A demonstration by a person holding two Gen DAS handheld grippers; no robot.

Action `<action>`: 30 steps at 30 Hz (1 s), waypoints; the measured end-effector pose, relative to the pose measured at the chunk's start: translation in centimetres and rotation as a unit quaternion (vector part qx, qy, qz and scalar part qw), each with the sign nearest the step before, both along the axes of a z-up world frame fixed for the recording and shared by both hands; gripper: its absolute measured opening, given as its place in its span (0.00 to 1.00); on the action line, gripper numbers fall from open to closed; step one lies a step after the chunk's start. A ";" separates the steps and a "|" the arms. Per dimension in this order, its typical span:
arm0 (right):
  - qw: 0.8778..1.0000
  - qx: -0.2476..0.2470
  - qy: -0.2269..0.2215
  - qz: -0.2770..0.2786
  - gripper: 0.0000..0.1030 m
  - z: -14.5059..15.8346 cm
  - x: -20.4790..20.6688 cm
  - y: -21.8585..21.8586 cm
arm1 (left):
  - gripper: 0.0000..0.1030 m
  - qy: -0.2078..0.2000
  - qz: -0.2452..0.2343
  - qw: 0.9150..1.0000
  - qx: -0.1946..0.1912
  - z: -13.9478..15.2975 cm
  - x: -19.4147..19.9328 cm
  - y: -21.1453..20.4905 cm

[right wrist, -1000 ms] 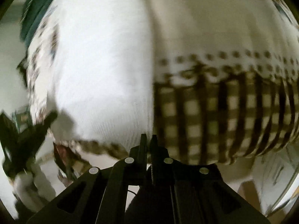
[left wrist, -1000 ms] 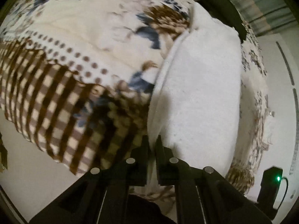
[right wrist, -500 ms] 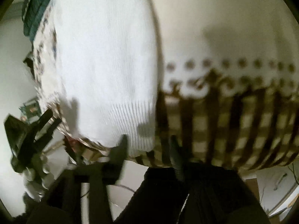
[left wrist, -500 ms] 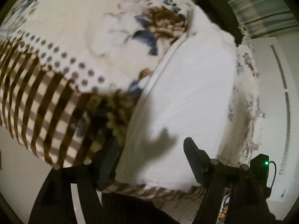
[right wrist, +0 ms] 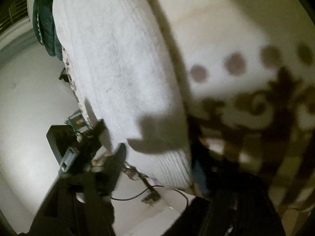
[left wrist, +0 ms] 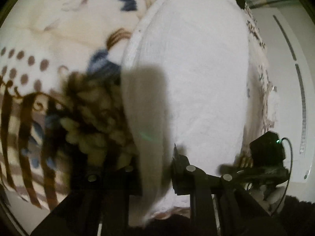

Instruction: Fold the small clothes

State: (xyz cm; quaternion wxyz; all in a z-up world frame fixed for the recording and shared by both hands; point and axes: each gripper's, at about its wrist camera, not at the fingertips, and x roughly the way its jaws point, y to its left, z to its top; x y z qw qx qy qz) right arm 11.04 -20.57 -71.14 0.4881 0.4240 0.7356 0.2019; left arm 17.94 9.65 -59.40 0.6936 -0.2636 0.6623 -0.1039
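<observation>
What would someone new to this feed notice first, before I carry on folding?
The white ribbed knit garment fills the middle of both wrist views, lying long on a cream fleece blanket with brown dots and checks. The open left tool straddles the garment's near end. A dark green cloth bundle sits at the garment's far end in the right wrist view.

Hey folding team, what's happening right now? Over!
Both grippers open: left, right. White garment lying flat on patterned blanket, nothing gripped. Nothing in the way.
</observation>
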 end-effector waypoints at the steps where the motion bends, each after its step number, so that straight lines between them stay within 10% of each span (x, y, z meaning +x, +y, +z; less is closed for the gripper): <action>1: 1.000 0.003 0.002 -0.001 0.15 0.1 -0.3 0.6 | 0.15 0.003 0.010 1.000 0.002 0.5 0.0 0.0; 10: 0.996 0.026 -0.089 -0.020 0.12 10.2 2.2 -0.4 | 0.14 -0.067 0.076 0.993 -0.064 9.8 2.1 0.2; 17: 0.982 0.008 -0.181 -0.055 0.12 18.9 13.9 -2.0 | 0.15 -0.137 0.100 0.980 -0.101 13.5 13.4 0.7; 22: 0.972 -0.023 -0.214 -0.089 0.12 19.5 26.7 -5.0 | 0.20 -0.149 0.134 0.970 -0.136 12.7 24.9 2.0; 26: 0.971 -0.047 -0.200 -0.123 0.13 16.6 35.8 -4.7 | 0.54 -0.166 0.142 0.963 -0.160 10.5 32.4 2.7; 30: 0.976 -0.043 -0.148 -0.154 0.42 12.3 41.0 -5.4 | 0.54 -0.149 0.146 0.963 -0.169 9.3 35.5 4.0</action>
